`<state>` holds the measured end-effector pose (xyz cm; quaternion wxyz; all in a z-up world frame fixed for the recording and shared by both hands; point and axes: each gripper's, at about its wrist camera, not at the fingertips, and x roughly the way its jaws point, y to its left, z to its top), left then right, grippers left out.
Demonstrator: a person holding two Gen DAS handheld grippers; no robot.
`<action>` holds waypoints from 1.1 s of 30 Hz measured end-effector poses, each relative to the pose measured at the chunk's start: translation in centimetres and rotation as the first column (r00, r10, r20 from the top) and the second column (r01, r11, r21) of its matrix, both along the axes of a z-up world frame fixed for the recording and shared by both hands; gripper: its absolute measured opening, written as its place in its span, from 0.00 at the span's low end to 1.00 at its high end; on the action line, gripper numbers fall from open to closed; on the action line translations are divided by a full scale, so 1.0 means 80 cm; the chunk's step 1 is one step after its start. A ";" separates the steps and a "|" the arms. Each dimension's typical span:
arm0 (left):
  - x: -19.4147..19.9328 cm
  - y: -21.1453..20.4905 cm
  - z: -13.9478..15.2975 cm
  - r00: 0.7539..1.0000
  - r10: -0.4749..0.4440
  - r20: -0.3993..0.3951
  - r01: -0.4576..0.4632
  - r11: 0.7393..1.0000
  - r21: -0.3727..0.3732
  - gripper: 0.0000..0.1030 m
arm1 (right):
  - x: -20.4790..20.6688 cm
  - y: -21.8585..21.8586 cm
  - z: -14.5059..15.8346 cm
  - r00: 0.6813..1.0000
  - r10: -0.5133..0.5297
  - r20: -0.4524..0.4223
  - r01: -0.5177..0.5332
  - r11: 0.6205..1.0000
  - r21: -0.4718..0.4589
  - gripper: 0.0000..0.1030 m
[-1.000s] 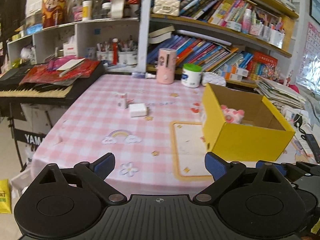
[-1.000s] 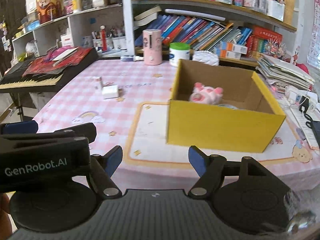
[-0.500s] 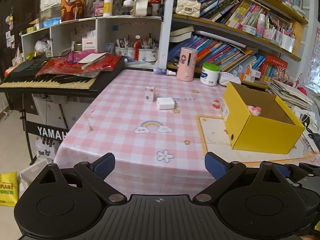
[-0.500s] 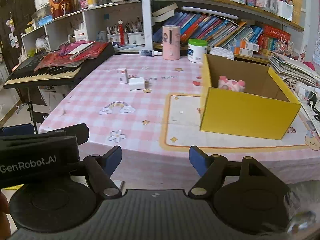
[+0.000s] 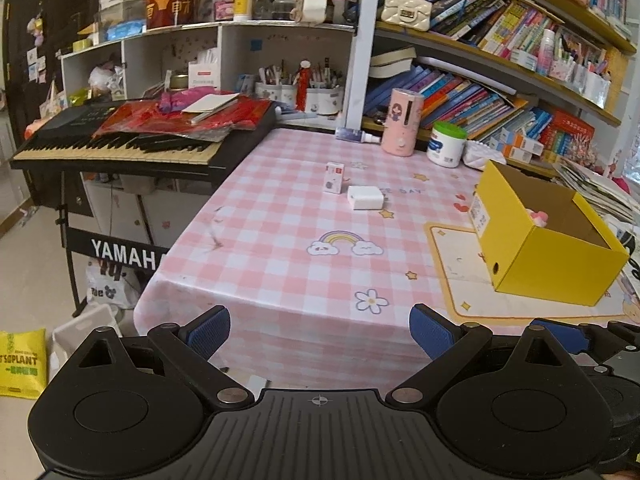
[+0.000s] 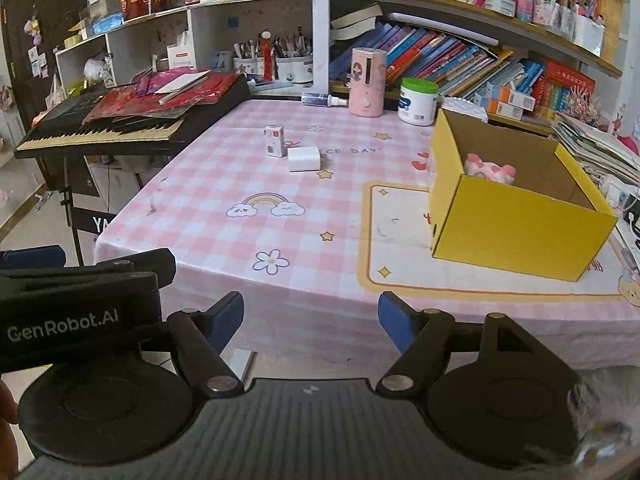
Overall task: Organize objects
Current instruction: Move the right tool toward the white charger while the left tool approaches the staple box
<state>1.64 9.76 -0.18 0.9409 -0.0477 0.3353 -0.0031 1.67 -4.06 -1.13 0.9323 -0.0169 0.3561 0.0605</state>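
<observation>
An open yellow box (image 5: pixel 548 268) (image 6: pixel 516 232) stands on the right of the pink checked table (image 5: pixel 280 248) (image 6: pixel 208 216), with a pink plush toy (image 6: pixel 490 170) (image 5: pixel 538 218) inside. A small white upright box (image 5: pixel 334 177) (image 6: pixel 274 142) and a flat white block (image 5: pixel 365 197) (image 6: pixel 304 158) sit mid-table. My left gripper (image 5: pixel 320 334) is open and empty, held off the table's near edge. My right gripper (image 6: pixel 311 318) is open and empty, also short of the near edge. The left gripper's body shows in the right wrist view (image 6: pixel 76 308).
A pink dispenser (image 5: pixel 401 122) (image 6: pixel 367 82), a white jar with a green lid (image 5: pixel 446 144) (image 6: pixel 418 102) and a small spray bottle (image 6: pixel 322 99) stand at the back. A Yamaha keyboard (image 5: pixel 120 148) is on the left. Bookshelves (image 5: pixel 480 92) rise behind.
Both grippers have pulled back from the table; the box and the small objects look farther away, and the table's near edge and the floor have come into view. Both jaws stay open.
</observation>
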 end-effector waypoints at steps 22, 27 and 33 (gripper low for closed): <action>0.154 0.000 -0.018 0.996 0.049 -0.070 -0.046 0.998 0.030 0.95 | 0.159 0.013 -0.024 0.995 0.077 -0.063 -0.076 0.997 0.026 0.71; 0.198 -0.007 -0.020 0.995 0.052 -0.086 -0.049 0.998 0.043 0.95 | 0.208 0.009 -0.026 0.993 0.085 -0.078 -0.082 0.996 0.031 0.70; 0.249 -0.011 -0.021 0.994 0.065 -0.092 -0.058 0.996 0.070 0.95 | 0.261 0.006 -0.030 0.992 0.101 -0.080 -0.098 0.994 0.044 0.70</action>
